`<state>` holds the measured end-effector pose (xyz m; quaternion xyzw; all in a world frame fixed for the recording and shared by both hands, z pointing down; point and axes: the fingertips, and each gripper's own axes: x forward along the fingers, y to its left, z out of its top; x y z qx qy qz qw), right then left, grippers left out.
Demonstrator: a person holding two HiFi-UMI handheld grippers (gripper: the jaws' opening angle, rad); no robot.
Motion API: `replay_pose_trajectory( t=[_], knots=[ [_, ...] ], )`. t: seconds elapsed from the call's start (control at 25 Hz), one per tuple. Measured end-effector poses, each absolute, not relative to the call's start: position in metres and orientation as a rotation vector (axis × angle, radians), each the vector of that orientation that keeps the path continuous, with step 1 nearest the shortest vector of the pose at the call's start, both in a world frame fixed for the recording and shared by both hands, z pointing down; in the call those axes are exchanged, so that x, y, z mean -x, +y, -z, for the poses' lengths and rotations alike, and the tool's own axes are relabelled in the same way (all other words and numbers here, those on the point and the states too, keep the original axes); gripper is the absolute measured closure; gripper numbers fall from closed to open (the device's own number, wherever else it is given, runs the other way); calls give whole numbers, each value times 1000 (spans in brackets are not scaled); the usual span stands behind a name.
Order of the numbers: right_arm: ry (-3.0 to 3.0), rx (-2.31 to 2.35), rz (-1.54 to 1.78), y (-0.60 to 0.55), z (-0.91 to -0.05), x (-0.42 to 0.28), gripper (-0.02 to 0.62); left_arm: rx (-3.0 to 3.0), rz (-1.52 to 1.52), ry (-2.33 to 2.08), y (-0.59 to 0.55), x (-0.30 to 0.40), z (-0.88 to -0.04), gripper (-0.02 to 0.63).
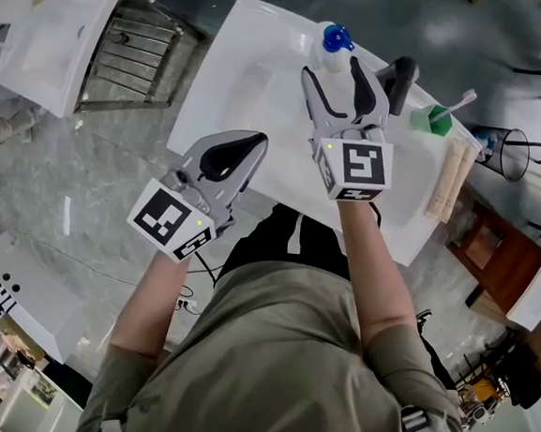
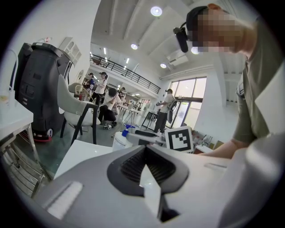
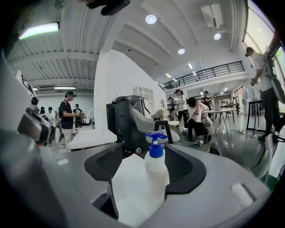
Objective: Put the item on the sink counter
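A white pump bottle (image 1: 336,43) with a blue top stands at the far edge of the white sink counter (image 1: 226,103). My right gripper (image 1: 335,72) is open and points at it, fingertips just short of the bottle on either side. In the right gripper view the bottle (image 3: 156,171) stands upright between the spread jaws of the right gripper (image 3: 149,178), touching neither. My left gripper (image 1: 245,146) hovers over the counter's near left part, shut and empty. In the left gripper view the left gripper (image 2: 144,162) shows closed pads, with the bottle (image 2: 120,138) beyond.
On the counter a black faucet (image 1: 401,79) rises right of the bottle, then a green cup (image 1: 435,119) with a toothbrush. A beige roll (image 1: 448,179) lies at the right edge. Another white basin (image 1: 51,31) and a metal rack (image 1: 135,48) stand at the left.
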<state>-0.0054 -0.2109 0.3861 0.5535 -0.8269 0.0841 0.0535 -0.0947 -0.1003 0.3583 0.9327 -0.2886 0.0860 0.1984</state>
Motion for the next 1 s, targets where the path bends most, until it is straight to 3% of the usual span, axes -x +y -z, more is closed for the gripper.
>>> replay_pose_trajectory(
  t=[1.0],
  knots=[
    [-2642,-1585,-138,-138,-299,-9,316,-2665,-182,-855,-67,71,-317,600]
  ],
)
